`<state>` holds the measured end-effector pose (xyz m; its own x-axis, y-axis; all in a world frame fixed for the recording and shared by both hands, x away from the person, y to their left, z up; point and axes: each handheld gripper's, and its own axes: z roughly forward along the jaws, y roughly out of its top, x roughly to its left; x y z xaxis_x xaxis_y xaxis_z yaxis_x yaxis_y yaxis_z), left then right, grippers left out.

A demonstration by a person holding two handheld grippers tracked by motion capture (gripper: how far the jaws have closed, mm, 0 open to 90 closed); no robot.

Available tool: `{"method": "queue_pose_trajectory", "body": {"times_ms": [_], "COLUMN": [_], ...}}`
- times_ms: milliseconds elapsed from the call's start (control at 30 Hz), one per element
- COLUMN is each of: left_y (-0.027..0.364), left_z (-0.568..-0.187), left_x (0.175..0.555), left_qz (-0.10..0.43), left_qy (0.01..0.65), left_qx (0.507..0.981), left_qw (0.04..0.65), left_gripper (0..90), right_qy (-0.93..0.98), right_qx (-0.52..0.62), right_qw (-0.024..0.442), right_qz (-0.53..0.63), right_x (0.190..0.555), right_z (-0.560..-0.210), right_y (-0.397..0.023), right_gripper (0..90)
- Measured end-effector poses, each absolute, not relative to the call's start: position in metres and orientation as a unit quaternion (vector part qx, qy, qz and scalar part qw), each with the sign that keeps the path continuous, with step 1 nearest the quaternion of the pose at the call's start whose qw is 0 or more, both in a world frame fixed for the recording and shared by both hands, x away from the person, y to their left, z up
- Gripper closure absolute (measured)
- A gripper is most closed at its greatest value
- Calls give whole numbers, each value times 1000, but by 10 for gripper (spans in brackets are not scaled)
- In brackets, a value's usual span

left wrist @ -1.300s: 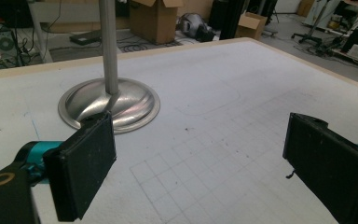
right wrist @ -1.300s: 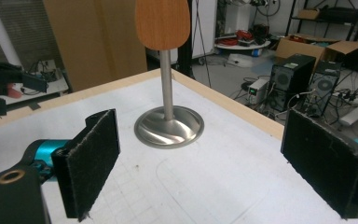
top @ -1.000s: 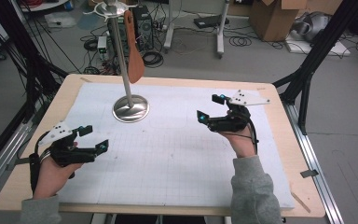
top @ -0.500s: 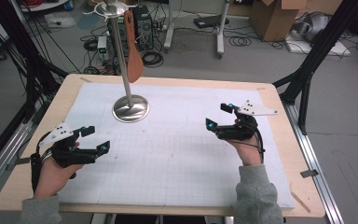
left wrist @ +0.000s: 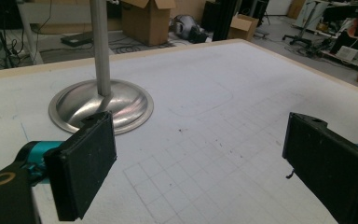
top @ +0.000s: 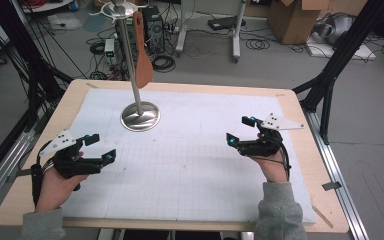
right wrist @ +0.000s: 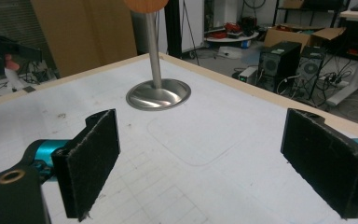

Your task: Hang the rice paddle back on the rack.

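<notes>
hanging wooden spatula (top: pixel 143 55), whole from above

right gripper (top: pixel 241 131) | drawn back toward the table's near edge since a second ago | fingers apart

Orange-brown spatula (top: pixel 142 55); silver stand (top: pixel 140 116); white gridded mat (top: pixel 190 165).

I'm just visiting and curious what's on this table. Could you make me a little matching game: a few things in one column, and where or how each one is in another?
1. wooden spatula
2. stand base
3. left gripper
4. right gripper

a. near table's right edge, open
b. hanging from the stand's top
c. near table's left edge, open
d. resting on the white mat

Pairs: 1-b, 2-d, 3-c, 4-a
</notes>
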<state>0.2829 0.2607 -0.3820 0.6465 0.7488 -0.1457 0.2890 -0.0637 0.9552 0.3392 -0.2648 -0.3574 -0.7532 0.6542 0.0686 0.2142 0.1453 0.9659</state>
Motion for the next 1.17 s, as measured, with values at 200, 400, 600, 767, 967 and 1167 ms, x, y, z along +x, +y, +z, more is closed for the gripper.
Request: {"method": "queue_pose_trajectory", "body": {"times_ms": [200,400,600,767,967,1167], "left_y": [259,259,260,262,263,263], "left_z": [-383,-384,-383,-380,-377,-376], "left_x": [283,284,284,283,284,285], "left_qz": [200,199,202,207,216,227], "left_qy": [369,370,372,370,371,374], "left_qx": [704,703,701,699,696,691], "left_qw": [573,573,574,576,575,576], "left_gripper": [100,100,100,100,101,110], "right_qy": [732,725,718,716,716,710], "right_qx": [302,314,321,316,319,321], "right_qw": [187,184,187,188,191,194], "right_qz": [581,585,589,593,591,595], "right_x": [337,334,333,331,329,326], "right_z": [-367,-370,-372,-374,-377,-374], "right_y": [-271,-280,-289,-295,-301,-301], "right_gripper": [107,107,107,107,107,107]}}
